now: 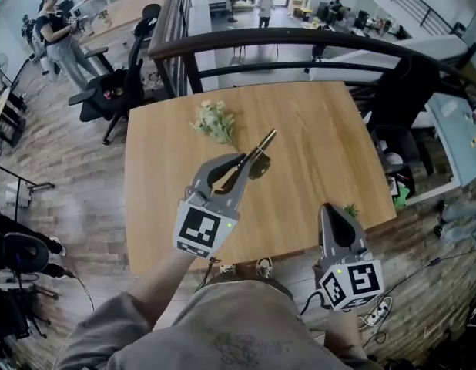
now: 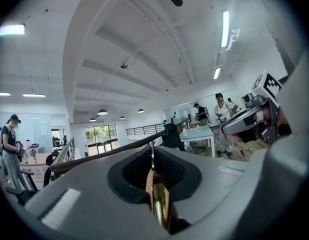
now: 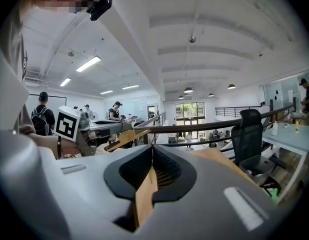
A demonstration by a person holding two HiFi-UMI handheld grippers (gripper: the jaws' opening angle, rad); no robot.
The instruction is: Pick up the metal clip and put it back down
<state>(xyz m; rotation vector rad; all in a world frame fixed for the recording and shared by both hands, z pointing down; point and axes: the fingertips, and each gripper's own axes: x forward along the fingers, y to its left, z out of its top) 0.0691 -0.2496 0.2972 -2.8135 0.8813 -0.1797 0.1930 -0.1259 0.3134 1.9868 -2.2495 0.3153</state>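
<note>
Left gripper (image 1: 244, 160) holds the clip (image 1: 263, 145) over the table (image 1: 323, 129); flowers (image 1: 215, 122) lie at its eleven o'clock.

Metal clip (image 1: 266, 140) in left gripper (image 1: 242, 160) over table (image 1: 323, 129), greenery (image 1: 215, 122) behind, right gripper (image 1: 331, 208) at near edge

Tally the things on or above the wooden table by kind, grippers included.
Grippers: 2 (left gripper, right gripper)
Clips: 1 (metal clip, clamped in the left gripper)
Plant pieces: 2 (flower bunch, small green sprig)
Total: 5
</note>
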